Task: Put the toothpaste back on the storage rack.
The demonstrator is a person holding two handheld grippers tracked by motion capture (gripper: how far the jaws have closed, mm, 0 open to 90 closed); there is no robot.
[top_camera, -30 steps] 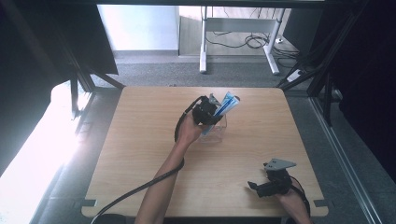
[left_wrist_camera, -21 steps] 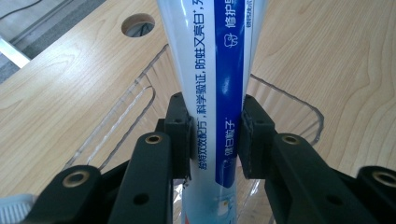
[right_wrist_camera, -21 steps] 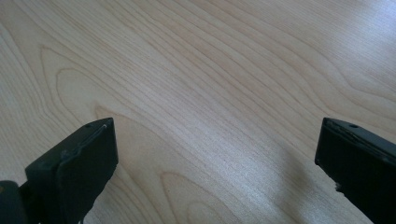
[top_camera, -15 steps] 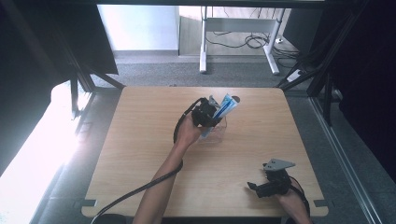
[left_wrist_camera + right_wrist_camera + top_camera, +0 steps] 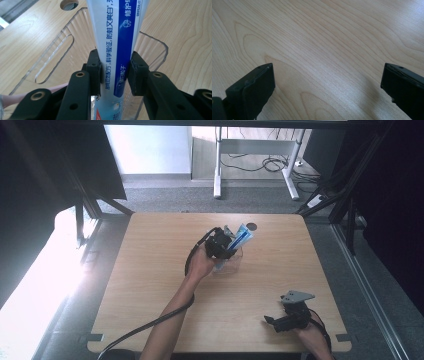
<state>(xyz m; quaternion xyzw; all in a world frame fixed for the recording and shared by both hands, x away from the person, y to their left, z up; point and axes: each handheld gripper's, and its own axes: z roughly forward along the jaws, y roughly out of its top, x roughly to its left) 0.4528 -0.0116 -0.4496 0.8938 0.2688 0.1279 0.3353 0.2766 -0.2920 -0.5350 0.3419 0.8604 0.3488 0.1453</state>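
A white and blue toothpaste tube (image 5: 242, 238) (image 5: 117, 37) stands tilted in a clear plastic container (image 5: 236, 266) (image 5: 155, 43) at the middle of the wooden table. My left gripper (image 5: 226, 249) (image 5: 115, 71) has its pads against both sides of the tube, low inside the container; its jaws have just been opening a little, with the tube still between them. My right gripper (image 5: 270, 322) (image 5: 328, 80) rests open near the table's front right edge, with bare wood between its fingers.
A round cable hole (image 5: 251, 226) (image 5: 68, 3) lies in the table (image 5: 150, 270) just beyond the container. A pink object (image 5: 30, 92) shows low at the left in the left gripper view. Black frame legs and a desk with cables stand past the far edge.
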